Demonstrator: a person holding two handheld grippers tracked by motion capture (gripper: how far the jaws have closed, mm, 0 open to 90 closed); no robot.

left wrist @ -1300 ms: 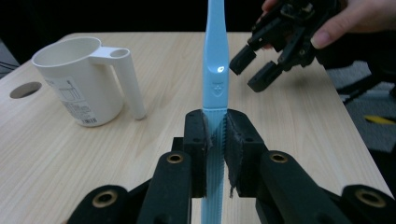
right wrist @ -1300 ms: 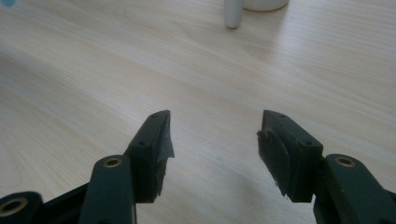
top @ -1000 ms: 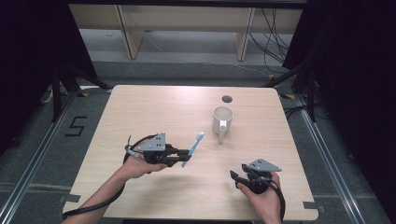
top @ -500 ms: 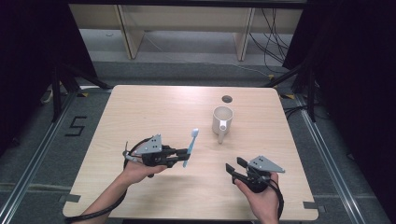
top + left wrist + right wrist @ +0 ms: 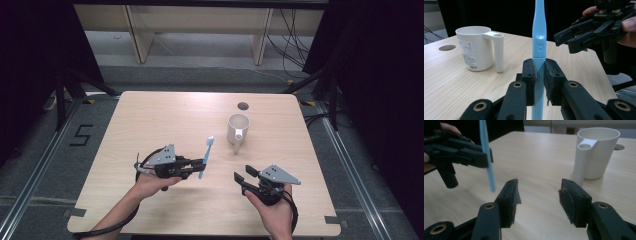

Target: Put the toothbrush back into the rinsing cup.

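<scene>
Both grippers have drifted toward the desk's near edge. Left gripper [image 5: 200,165] is clamped on the light-blue toothbrush [image 5: 205,155], upright off the desk; right gripper [image 5: 242,180] is spread and empty. Likely a handover — or a drop into the white cup [image 5: 237,131] mid-desk — requiring alignment.

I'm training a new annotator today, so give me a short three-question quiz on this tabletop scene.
1. True or false: the left tongs are shut on the blue toothbrush.
2. How do the right tongs stand: A) open and empty, B) shut on the white mug, C) shut on the toothbrush?
3. Fill in: the mug stands upright on the ____.

Key: 1 true; 2 A; 3 table.
</scene>
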